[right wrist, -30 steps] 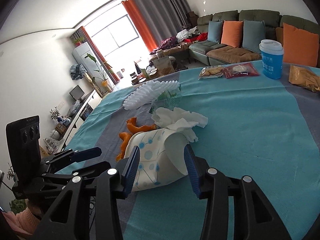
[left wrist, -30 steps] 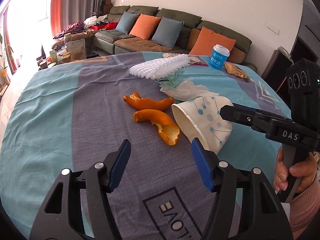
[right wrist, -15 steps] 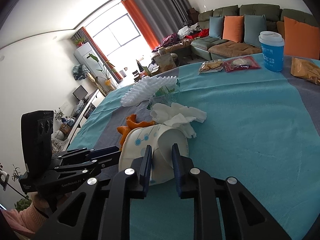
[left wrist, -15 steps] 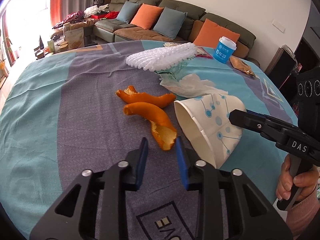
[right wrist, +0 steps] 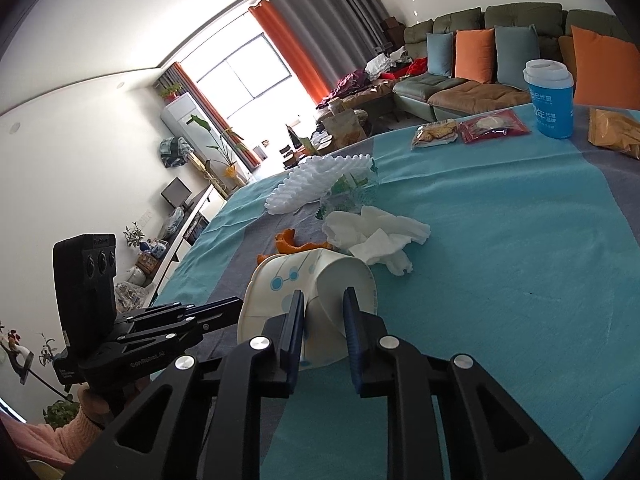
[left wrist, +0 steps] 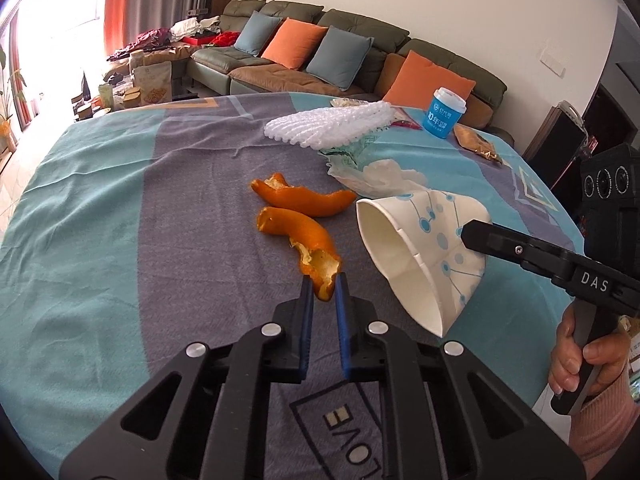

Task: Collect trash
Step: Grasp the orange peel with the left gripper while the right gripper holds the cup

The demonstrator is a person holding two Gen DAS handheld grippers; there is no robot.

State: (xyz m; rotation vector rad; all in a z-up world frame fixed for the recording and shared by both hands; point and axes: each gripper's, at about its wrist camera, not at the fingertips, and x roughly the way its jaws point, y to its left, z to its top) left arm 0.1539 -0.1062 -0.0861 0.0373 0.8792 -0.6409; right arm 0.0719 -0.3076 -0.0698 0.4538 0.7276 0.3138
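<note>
Crushed paper cup (left wrist: 424, 256) lying on its side on the counter (left wrist: 120, 220), mouth toward the left tool (left wrist: 323, 289), flattened base pinched between the blue pads of the right tool (right wrist: 323, 312). Right jaws drawn narrow, just closed onto the cup. Left of the cup, nearer orange peel (left wrist: 304, 244) with its ragged tip caught between the left tool's pads, jaws nearly together and just closed in on it. Second orange peel (left wrist: 304, 198) beyond the first, loose on the cloth. Behind the cup, crumpled white tissue (right wrist: 376, 236), a clear printed wrapper (right wrist: 348, 196) and a white foam net (left wrist: 328, 126), none touched.

Judged progress: early. Two pieces gripped but both resting on the counter, nothing lifted, no bin or bag in either view (destination cannot be told). Left to do: second peel, tissue, wrapper, foam net.

Farther behind the cup, a blue lidded cup (right wrist: 550, 98) with white characters and a large "10" legible, rest too small to read. Snack packets (right wrist: 468, 128) beside it, print unreadable. On the right tool's body, "DAS" in white. On the tablecloth in front of the cup, "LOVE" seen upside down.
</note>
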